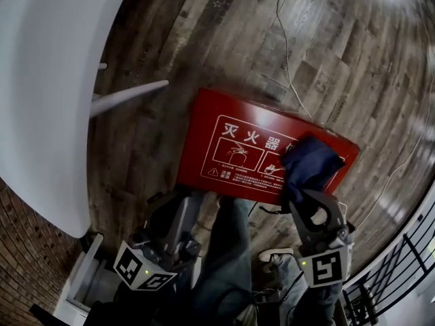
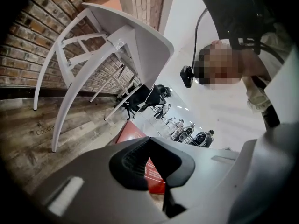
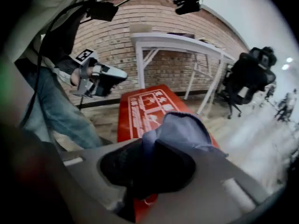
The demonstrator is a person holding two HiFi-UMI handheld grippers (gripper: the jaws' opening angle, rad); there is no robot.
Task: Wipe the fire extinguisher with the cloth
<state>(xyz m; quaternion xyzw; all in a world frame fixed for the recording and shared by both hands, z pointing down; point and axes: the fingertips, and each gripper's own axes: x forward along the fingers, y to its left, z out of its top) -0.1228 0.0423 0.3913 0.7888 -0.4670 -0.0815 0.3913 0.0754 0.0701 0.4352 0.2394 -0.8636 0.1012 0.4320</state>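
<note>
A flat red fire extinguisher box (image 1: 231, 141) with white print lies on the wooden floor. My right gripper (image 1: 310, 193) is shut on a dark blue cloth (image 1: 309, 165), which rests bunched on the box's right end. In the right gripper view the cloth (image 3: 180, 127) bulges out from between the jaws of the right gripper (image 3: 152, 146), over the red box (image 3: 140, 106). My left gripper (image 1: 183, 199) hovers by the box's near left edge, its jaws together with nothing in them. The left gripper (image 2: 149, 141) points out level past the red box (image 2: 130, 133).
A white table (image 1: 47, 80) with a slanted white leg (image 1: 129, 95) fills the left side. A thin cable (image 1: 289, 53) runs across the floor behind the box. A black railing (image 1: 401, 270) stands at the lower right. The person's jeans-clad legs (image 1: 234, 263) are between the grippers.
</note>
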